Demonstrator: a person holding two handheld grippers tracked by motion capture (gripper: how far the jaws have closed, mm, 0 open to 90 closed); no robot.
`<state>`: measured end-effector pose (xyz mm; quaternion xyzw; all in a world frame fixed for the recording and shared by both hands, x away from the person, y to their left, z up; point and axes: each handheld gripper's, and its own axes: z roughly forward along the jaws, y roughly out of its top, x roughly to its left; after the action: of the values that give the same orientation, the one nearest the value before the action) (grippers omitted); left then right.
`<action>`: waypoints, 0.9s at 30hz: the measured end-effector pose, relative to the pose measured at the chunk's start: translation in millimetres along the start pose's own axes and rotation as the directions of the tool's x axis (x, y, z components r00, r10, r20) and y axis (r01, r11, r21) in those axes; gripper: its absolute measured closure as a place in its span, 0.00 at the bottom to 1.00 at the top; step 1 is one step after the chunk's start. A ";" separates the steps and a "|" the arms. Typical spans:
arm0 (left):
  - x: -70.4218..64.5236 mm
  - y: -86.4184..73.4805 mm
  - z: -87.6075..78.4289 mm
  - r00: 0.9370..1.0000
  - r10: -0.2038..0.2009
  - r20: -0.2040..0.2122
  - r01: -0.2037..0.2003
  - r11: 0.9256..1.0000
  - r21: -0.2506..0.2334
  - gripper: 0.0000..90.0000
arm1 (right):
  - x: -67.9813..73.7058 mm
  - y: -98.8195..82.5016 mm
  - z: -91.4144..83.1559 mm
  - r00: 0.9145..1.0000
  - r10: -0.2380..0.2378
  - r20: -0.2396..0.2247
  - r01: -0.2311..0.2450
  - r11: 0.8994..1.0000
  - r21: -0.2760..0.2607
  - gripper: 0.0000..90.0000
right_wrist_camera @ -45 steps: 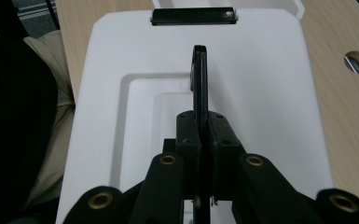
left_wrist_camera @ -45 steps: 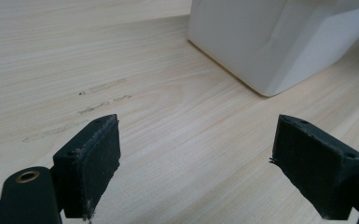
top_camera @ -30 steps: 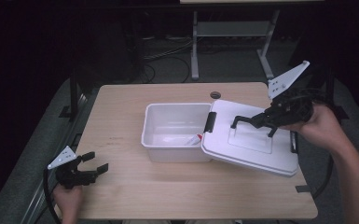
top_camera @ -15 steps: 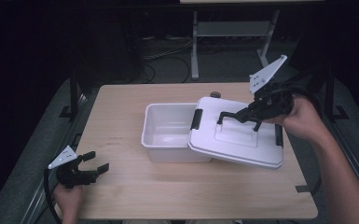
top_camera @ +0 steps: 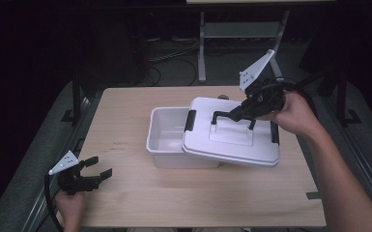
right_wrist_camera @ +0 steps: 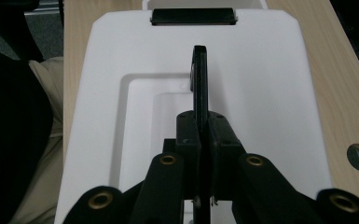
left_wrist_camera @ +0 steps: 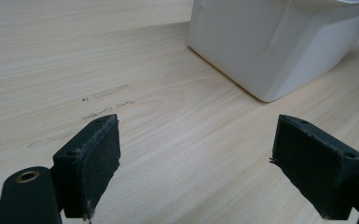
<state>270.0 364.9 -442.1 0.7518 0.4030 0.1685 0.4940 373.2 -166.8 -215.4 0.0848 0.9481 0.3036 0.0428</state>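
Pale wooden table (top_camera: pixel 125 125) | right gripper (top_camera: pixel 232 114) clamps black handle (right_wrist_camera: pixel 200 79) of white plastic lid (top_camera: pixel 232 140), now carried further over open white plastic box (top_camera: pixel 166 140) beneath it | closing nears | left gripper (top_camera: pixel 94 171) agape, idle

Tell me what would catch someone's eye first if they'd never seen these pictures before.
Most striking is the white lid, hanging tilted over the right part of the open white bin in the middle of the wooden table. The right gripper is clamped on the lid's black handle. At the table's near left corner, the left gripper rests with its jaws wide open and nothing between them.
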 end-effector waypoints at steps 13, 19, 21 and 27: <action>-0.2 -0.2 1.0 1.000 -0.002 0.004 0.002 1.000 0.000 0.16 | -8.3 21.5 16.2 1.000 -0.022 -0.015 0.022 1.000 0.006 0.94; -0.1 0.0 1.4 1.000 -0.002 0.007 0.002 1.000 0.001 0.16 | -12.1 29.3 26.2 0.999 -0.035 -0.032 0.036 0.999 0.011 0.94; -0.1 0.0 1.5 1.000 -0.003 0.007 0.003 1.000 -0.001 0.16 | -13.5 31.8 28.5 0.999 -0.037 -0.036 0.038 0.999 0.013 0.94; 0.3 0.1 1.5 1.000 -0.004 0.007 0.004 1.000 0.000 0.16 | -17.1 39.9 34.4 0.998 -0.045 -0.042 0.046 0.999 0.019 0.94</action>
<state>271.2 364.2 -442.7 0.7516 0.4027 0.1649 0.4958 399.9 -118.4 -219.6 0.0573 0.9534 0.2949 0.0290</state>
